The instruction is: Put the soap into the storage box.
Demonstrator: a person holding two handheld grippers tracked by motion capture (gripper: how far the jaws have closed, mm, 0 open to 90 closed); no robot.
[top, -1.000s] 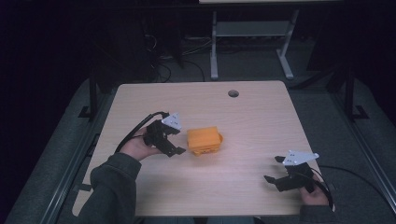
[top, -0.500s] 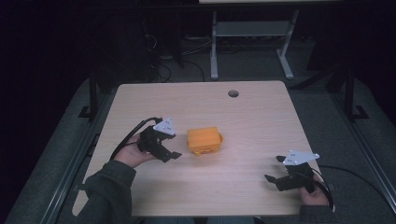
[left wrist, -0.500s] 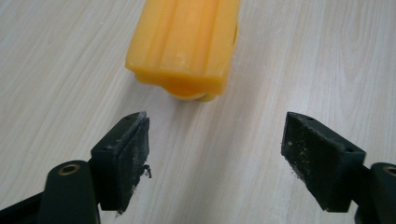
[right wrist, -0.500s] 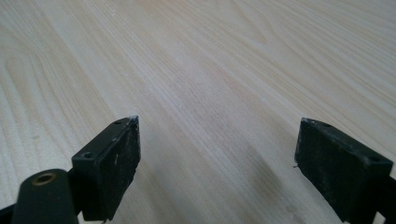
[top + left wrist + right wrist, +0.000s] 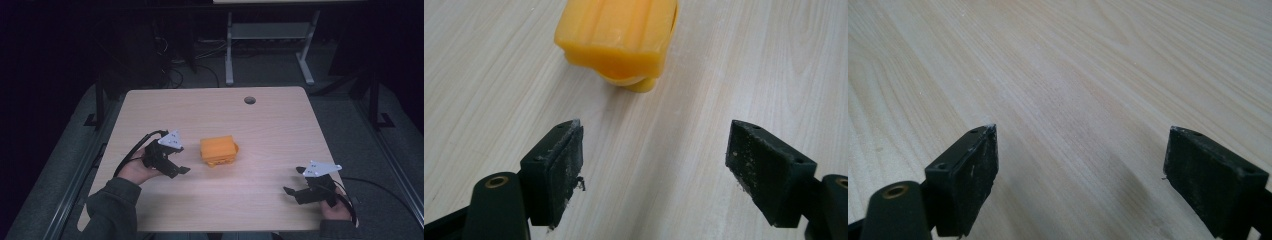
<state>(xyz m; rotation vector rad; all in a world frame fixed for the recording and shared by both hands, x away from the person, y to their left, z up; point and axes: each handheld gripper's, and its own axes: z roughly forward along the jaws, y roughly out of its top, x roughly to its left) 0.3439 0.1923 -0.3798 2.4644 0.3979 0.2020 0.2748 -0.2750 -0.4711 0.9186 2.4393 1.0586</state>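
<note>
The ribbed orange plastic block (image 5: 616, 31) sits mid-desk (image 5: 270, 130) — likely light, stiff, slick; grip its long flat sides. Left hand-held gripper (image 5: 654, 165) gapes wide, empty, near it — right hand-held gripper (image 5: 1080, 175) likewise, well apart.

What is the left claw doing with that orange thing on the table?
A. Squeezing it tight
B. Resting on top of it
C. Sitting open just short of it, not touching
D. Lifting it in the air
C: the left claw has its jaws spread wide with bare wood between them, and the orange block sits on the table just ahead, untouched.
</note>
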